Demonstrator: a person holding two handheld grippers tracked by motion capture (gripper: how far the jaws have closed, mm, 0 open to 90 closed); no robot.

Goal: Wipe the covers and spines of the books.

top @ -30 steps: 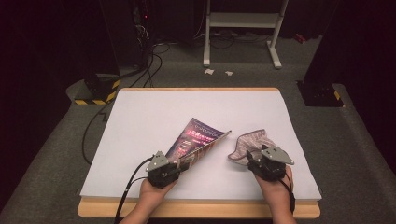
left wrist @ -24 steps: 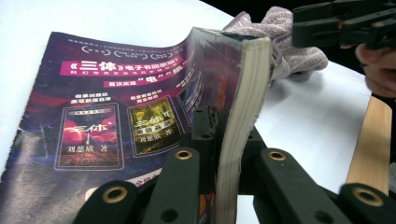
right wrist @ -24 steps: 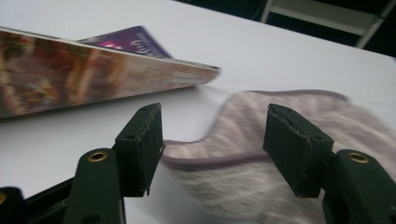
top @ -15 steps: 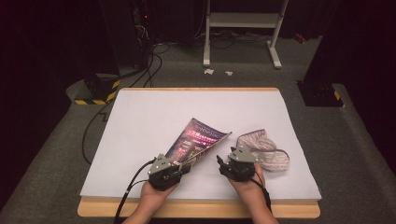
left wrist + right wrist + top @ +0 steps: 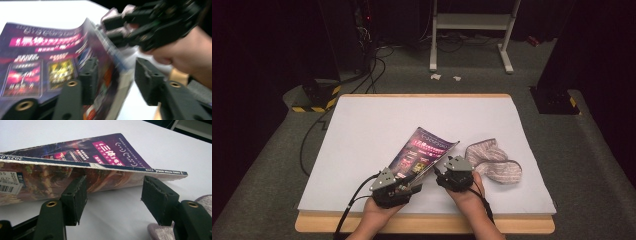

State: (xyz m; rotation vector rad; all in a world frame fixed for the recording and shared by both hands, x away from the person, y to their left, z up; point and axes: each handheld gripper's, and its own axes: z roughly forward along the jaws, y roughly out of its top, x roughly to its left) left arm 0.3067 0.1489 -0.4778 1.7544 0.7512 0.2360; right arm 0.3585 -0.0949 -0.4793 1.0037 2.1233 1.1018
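Observation:
A purple-covered magazine (image 5: pixel 422 152) lies tilted on the white table (image 5: pixel 362 135), its near end raised. My left gripper (image 5: pixel 412 181) is at that near corner. In the left gripper view its jaws have just been opening. They stand apart (image 5: pixel 116 77), with the magazine's edge (image 5: pixel 110 62) between them and the right pad clear of it. My right gripper (image 5: pixel 441 171) is at the magazine's right side. Its jaws are open (image 5: pixel 115 197) and face the spine (image 5: pixel 100 166) with nothing between them.
A striped grey cloth (image 5: pixel 494 162) lies flat on the table just right of my right hand, and its edge (image 5: pixel 202 200) reaches into the right gripper view. The table's wooden front edge (image 5: pixel 422 225) is close below both hands. Cables and a stand sit on the floor beyond.
My right hand has moved left, away from the cloth and up to the magazine's right edge. The left gripper's jaws have opened at the magazine's near corner. The left hand stayed put.

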